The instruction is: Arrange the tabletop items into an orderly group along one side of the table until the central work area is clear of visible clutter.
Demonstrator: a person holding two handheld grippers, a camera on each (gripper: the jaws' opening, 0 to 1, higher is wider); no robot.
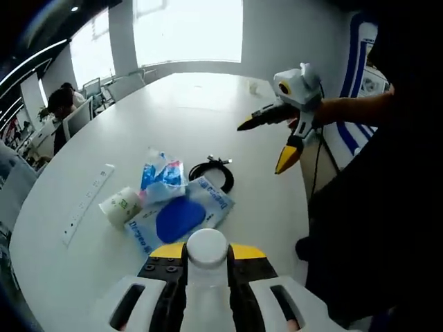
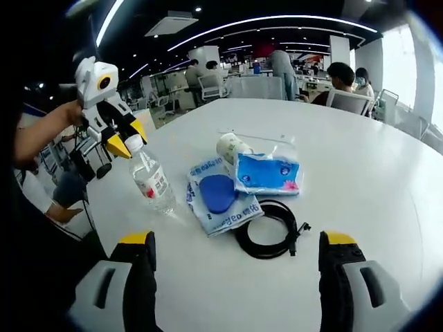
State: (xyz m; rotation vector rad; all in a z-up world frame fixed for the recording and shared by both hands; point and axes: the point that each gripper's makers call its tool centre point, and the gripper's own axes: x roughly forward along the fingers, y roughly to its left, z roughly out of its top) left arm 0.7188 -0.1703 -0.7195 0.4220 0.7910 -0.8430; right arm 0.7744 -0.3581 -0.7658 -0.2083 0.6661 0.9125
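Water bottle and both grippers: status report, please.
Left gripper shut on water bottle, standing on table. Right gripper open, empty. Black cable and packets in centre.

Your left gripper (image 1: pixel 207 266) hides the water bottle (image 1: pixel 207 277) below its cap; the print on the blue-and-white packet (image 2: pixel 223 196) is too small to read.

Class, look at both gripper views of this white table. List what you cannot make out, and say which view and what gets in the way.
- Water bottle: left gripper view, body hidden by the left gripper holding its neck.
- Bottle label: right gripper view, print too small.
- Blue and white packet: left gripper view, lettering blurred.
- Paper cup: right gripper view, partly behind the clear blue bag.
- Black cable: plug type too small.
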